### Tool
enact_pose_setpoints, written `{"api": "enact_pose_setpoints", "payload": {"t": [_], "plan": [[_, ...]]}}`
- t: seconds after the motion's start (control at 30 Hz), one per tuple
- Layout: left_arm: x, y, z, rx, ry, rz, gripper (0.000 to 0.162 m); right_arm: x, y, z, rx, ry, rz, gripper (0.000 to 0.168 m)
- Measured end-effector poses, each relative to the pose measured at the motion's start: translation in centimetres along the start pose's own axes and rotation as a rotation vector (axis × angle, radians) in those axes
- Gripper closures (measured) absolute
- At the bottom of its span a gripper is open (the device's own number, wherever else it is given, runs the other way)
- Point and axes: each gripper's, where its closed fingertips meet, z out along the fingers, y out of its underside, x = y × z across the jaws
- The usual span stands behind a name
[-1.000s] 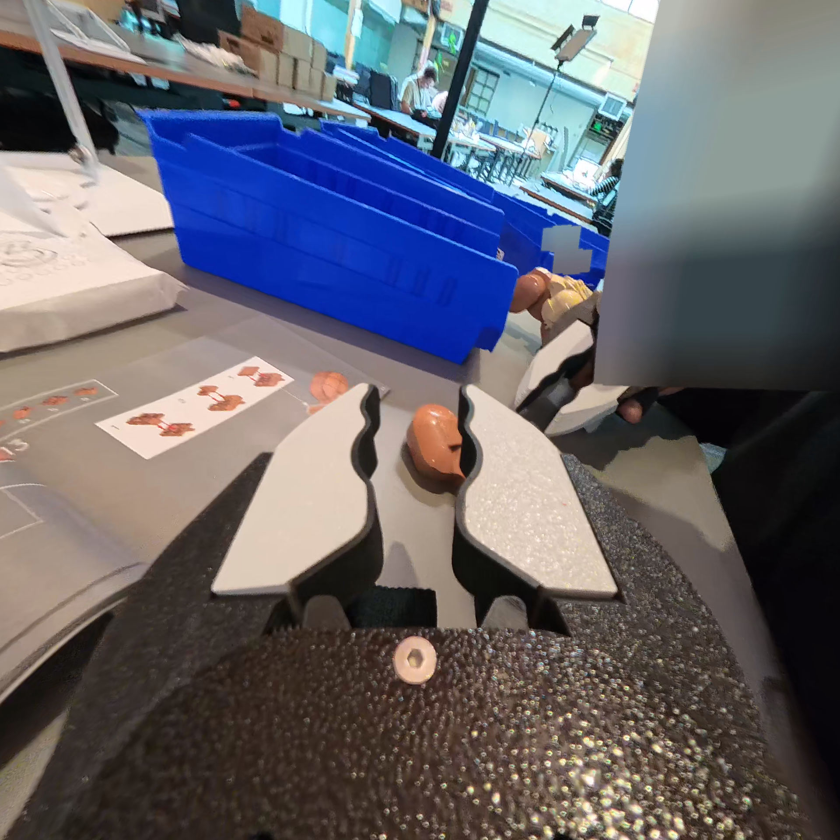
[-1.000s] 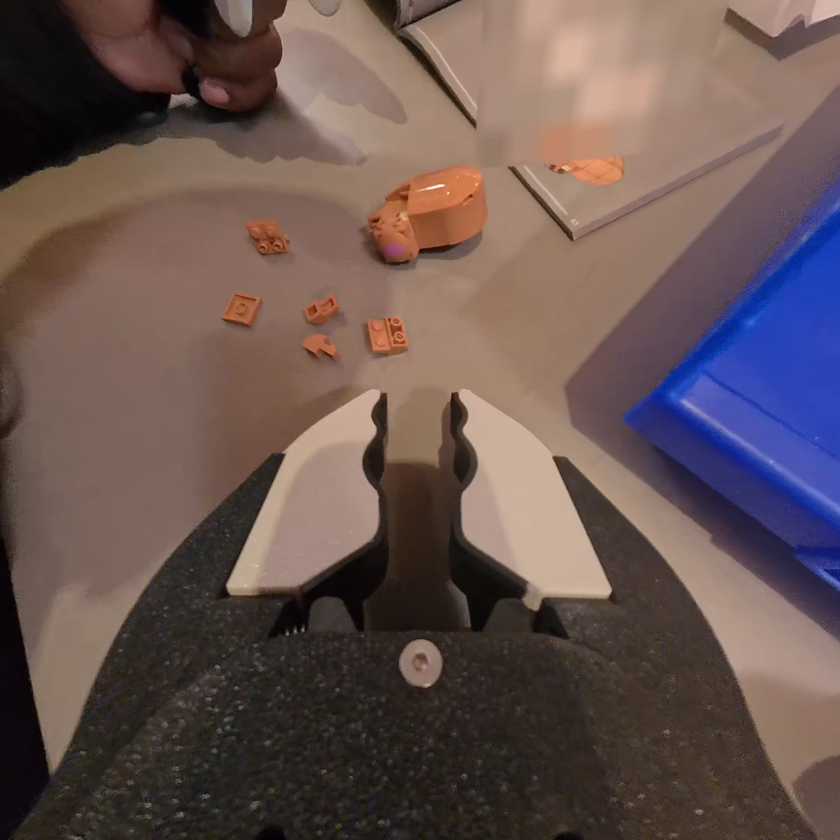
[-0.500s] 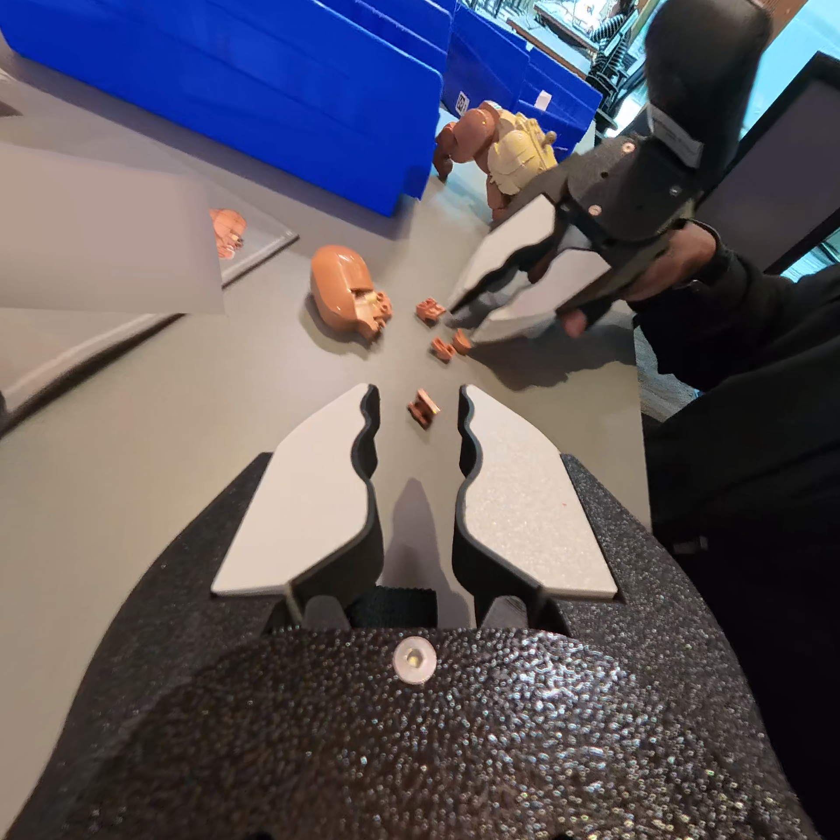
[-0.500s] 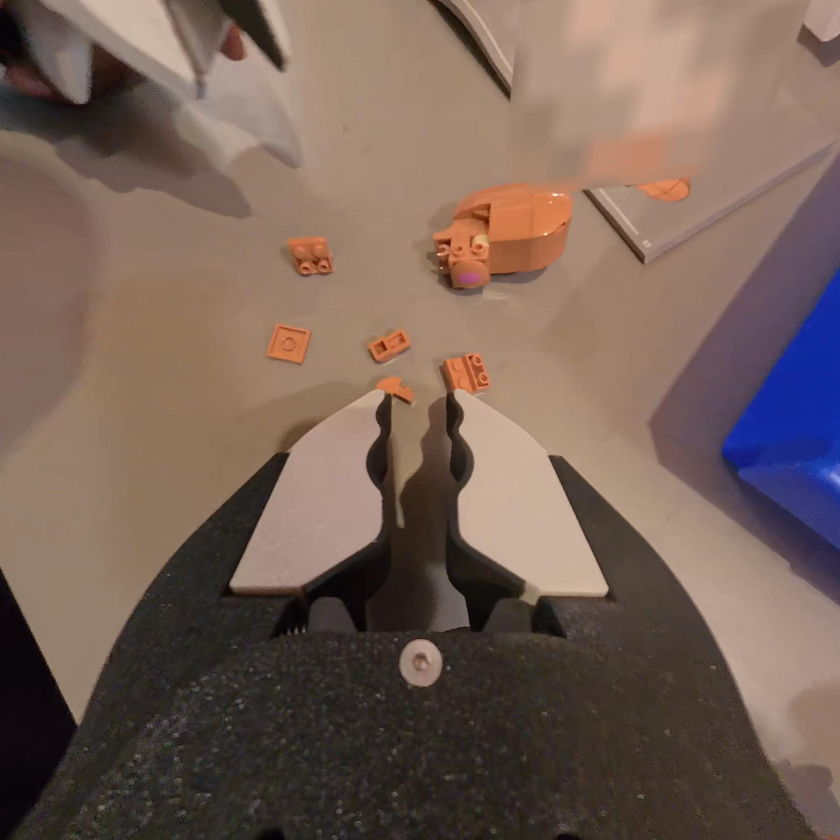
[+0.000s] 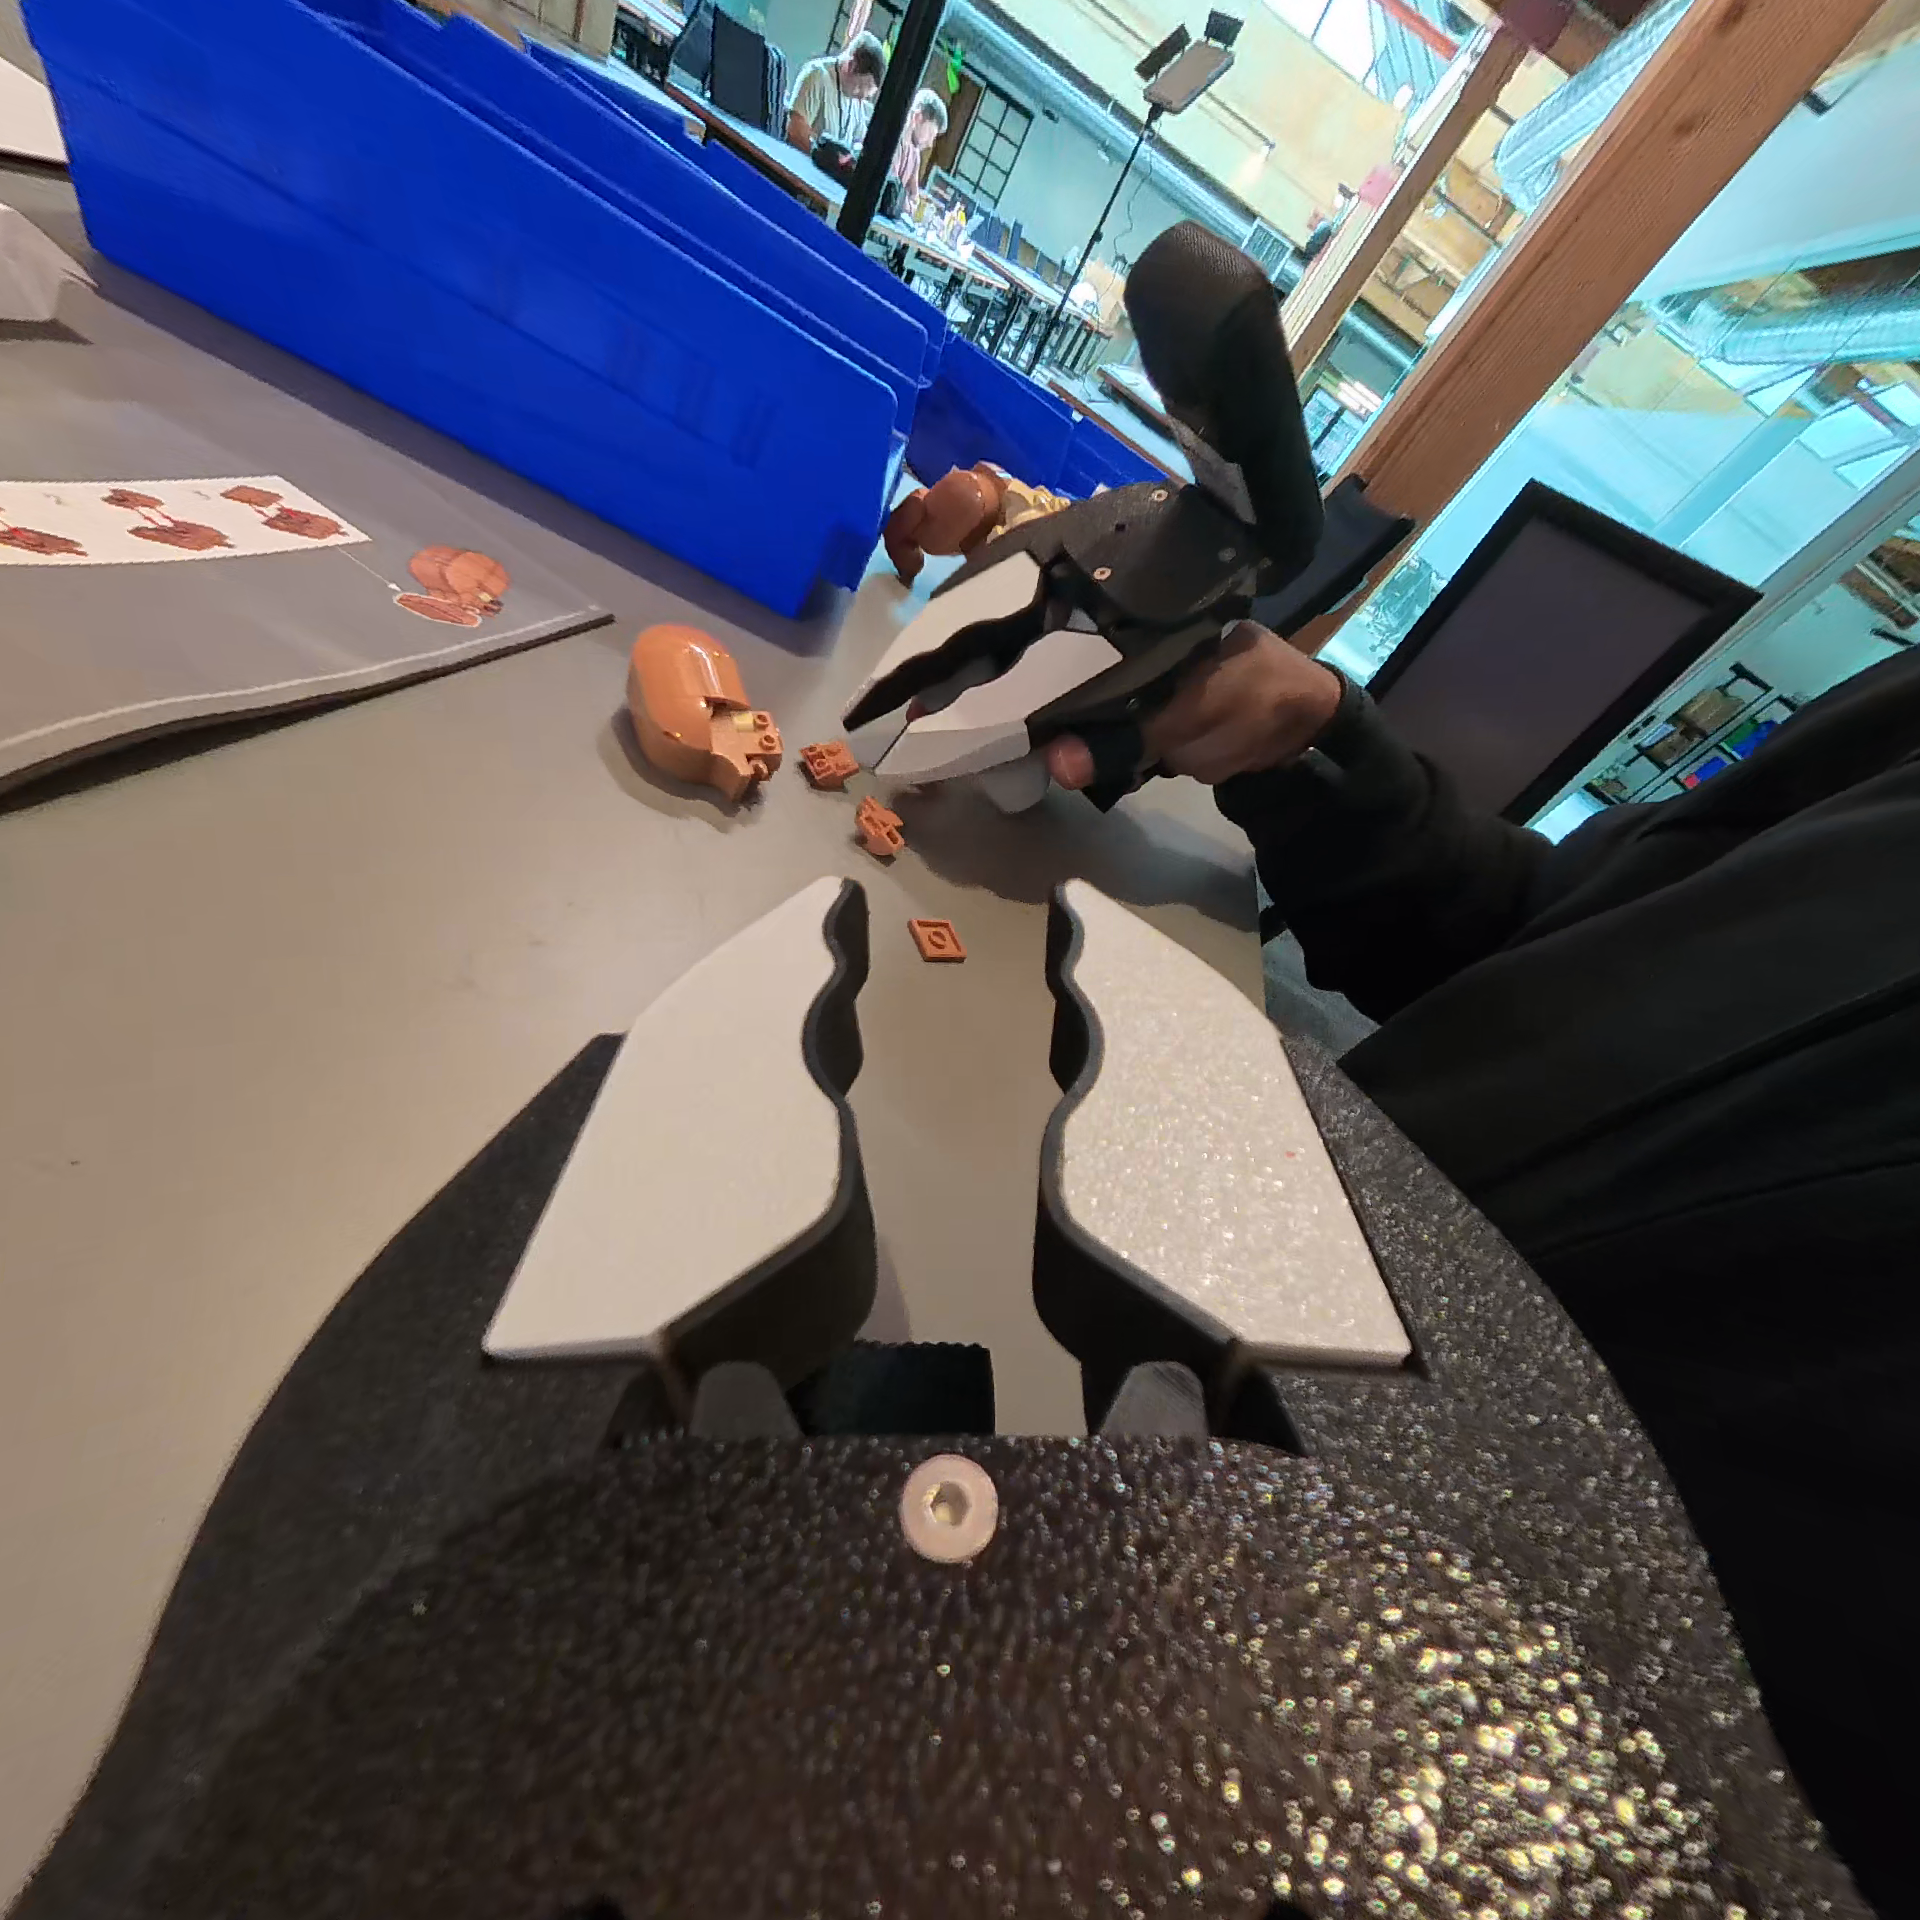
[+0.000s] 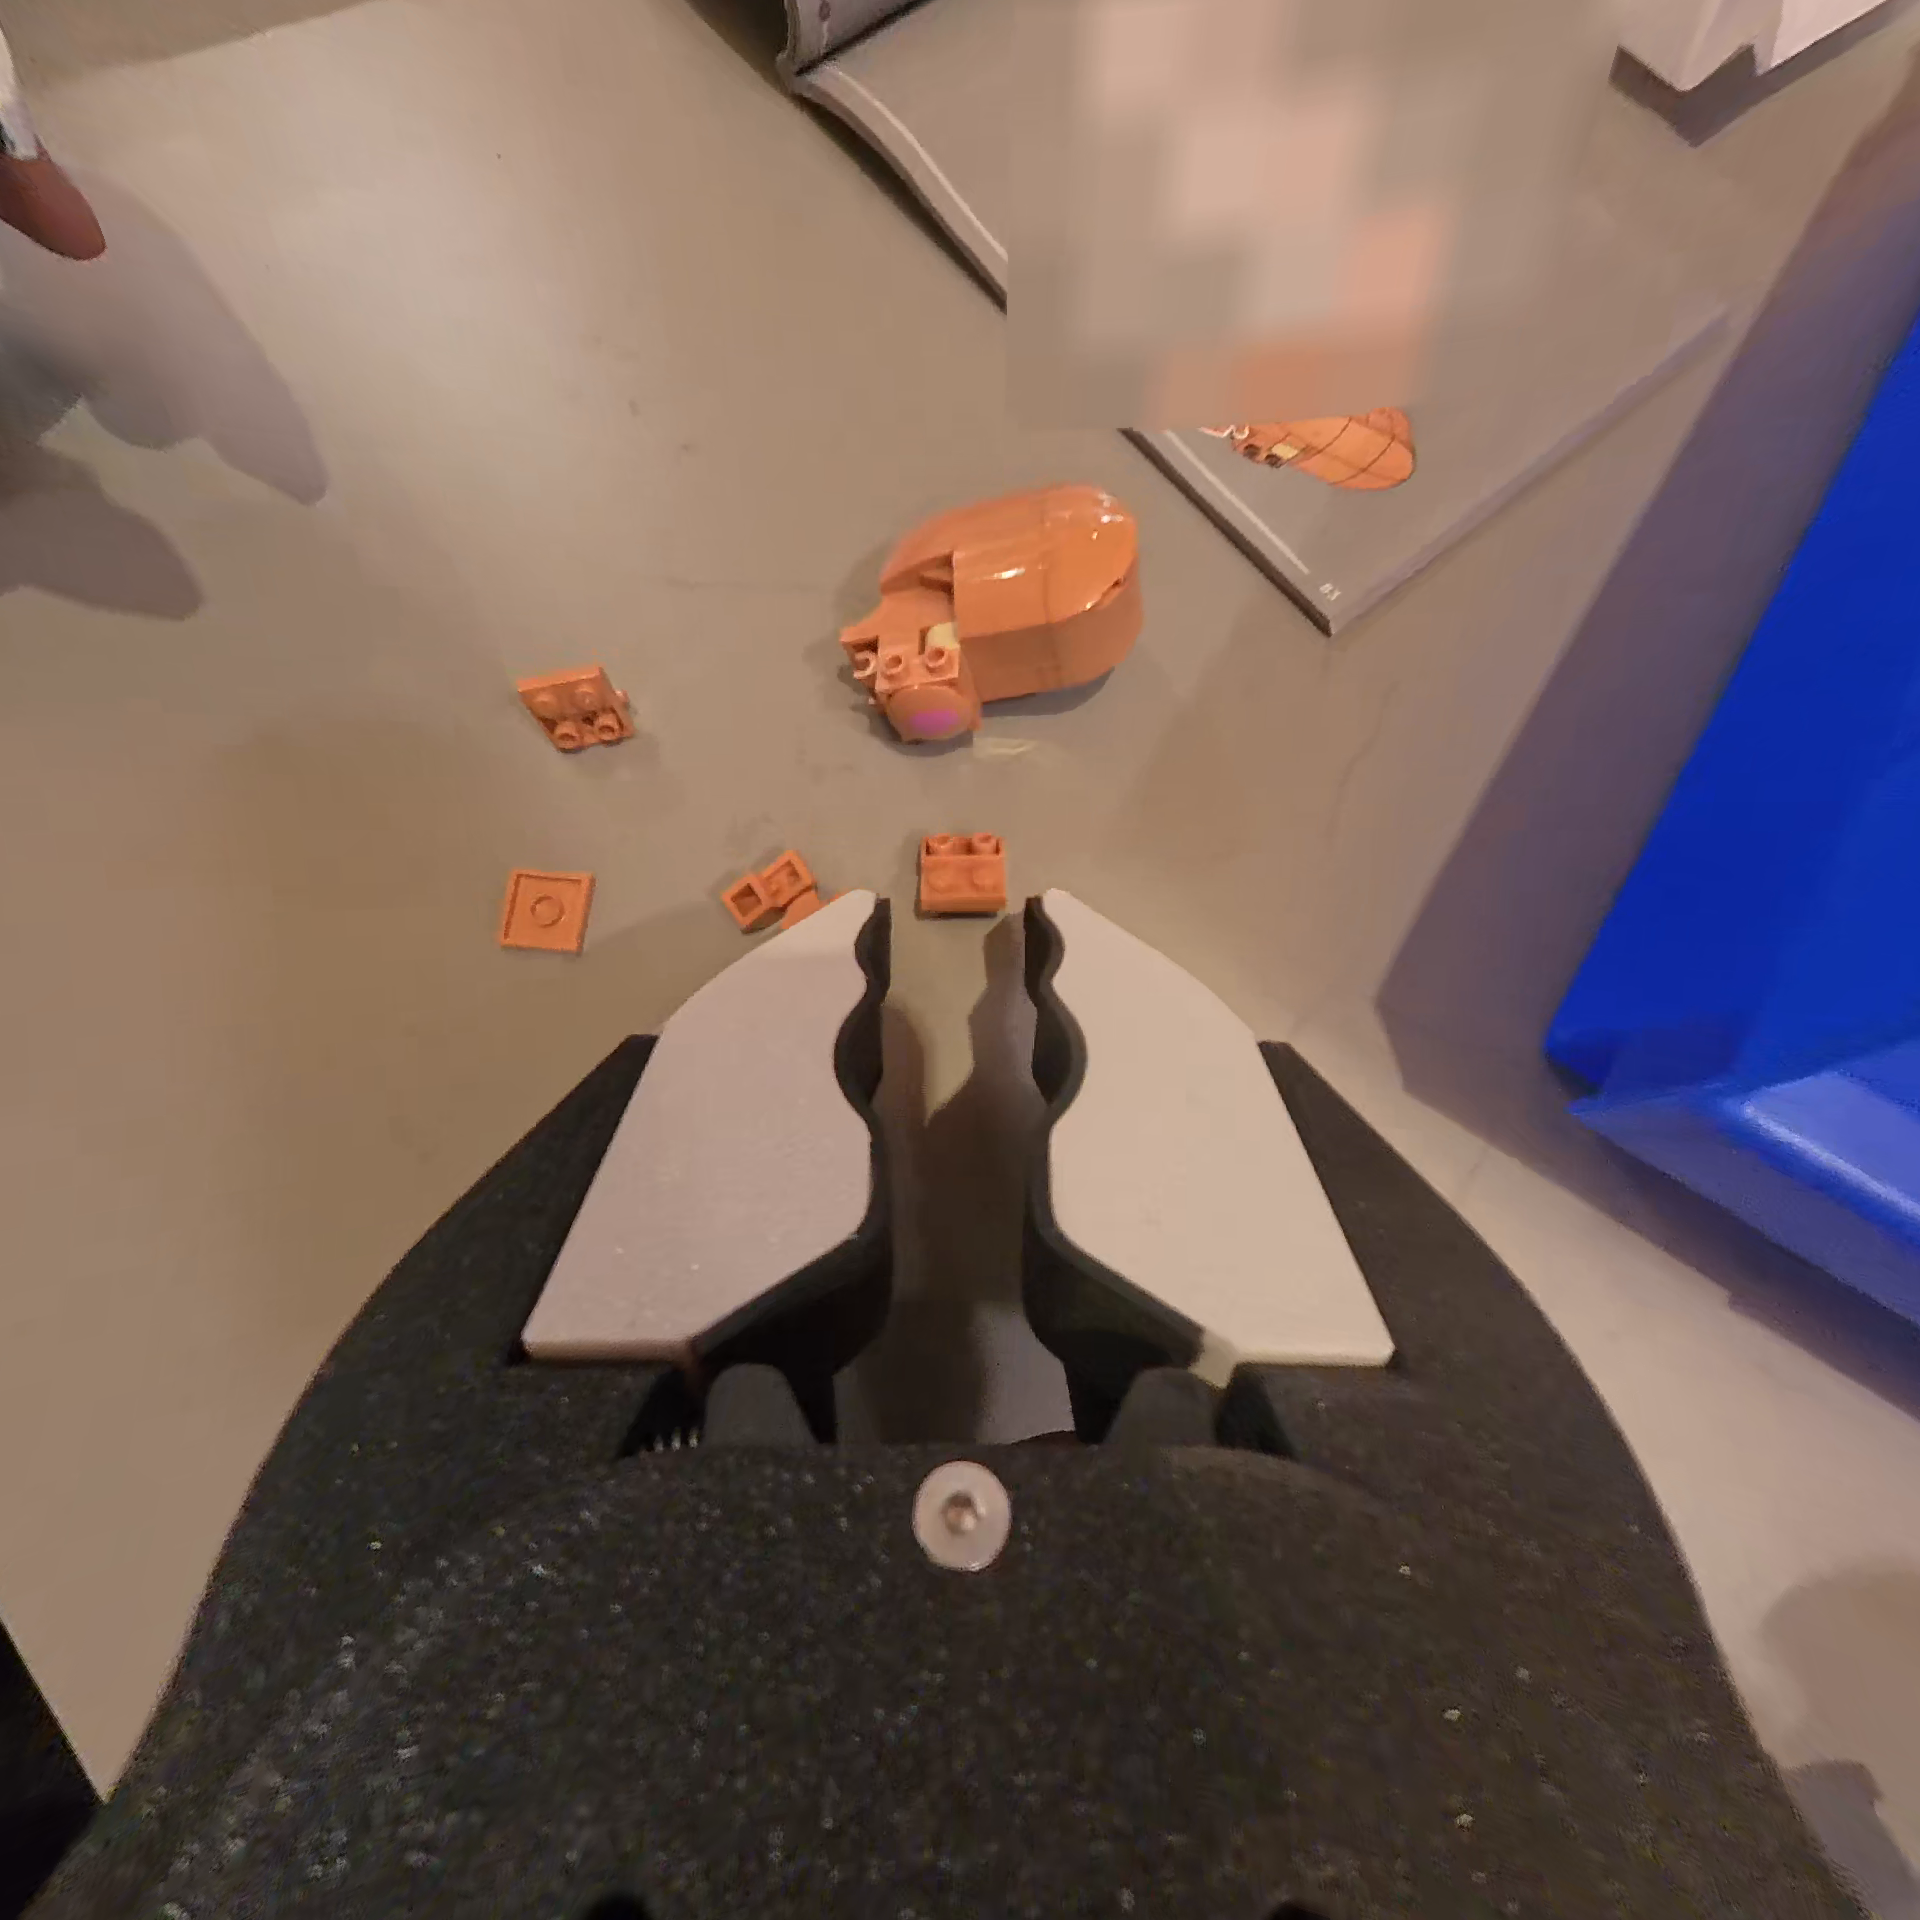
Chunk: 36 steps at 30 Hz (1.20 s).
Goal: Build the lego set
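On grey table (image 6: 312,1143): four loose bricks (image 6: 962,875), one assembly (image 6: 1013,608).

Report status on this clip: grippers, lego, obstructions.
Left gripper open, empty, flat square tile ahead. Right gripper open, empty, by 2x2 brick. Part-built orange body untouched. Nothing blocking.

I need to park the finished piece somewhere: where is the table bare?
Bare: the grey table between the booklet and the left gripper. Crowded: around the orange model, where loose bricks lie scattered.
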Motion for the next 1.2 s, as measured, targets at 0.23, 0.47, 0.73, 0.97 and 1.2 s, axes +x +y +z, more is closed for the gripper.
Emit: {"api": "enact_pose_setpoints", "payload": {"t": [0.23, 0.47, 0.73, 0.97, 1.2], "plan": [[0.1, 0.1, 0.0, -0.004, 0.001, 0.012, 0.129, 0.3, 0.0, 0.4, 0.002, 0.023, -0.001, 0.142], [-0.1, 0.0, 0.0, -0.002, 0.003, -0.01, 0.129, 0.4, 0.1, 0.8, 0.022, 0.031, 0.02, 0.143], [-0.4, 0.1, 0.1, -0.008, -0.001, -0.037, 0.129, 0.5, -0.6, 0.4, 0.083, -0.006, 0.03, 0.142], [-0.4, 0.0, 0.0, -0.004, -0.006, -0.036, 0.129, 0.2, -0.8, -0.2, 0.133, -0.064, 0.021, 0.139], [-0.4, 0.0, 0.0, -0.002, -0.01, -0.032, 0.129, 0.4, -1.4, -0.9, 0.199, -0.063, 0.039, 0.14]]}}
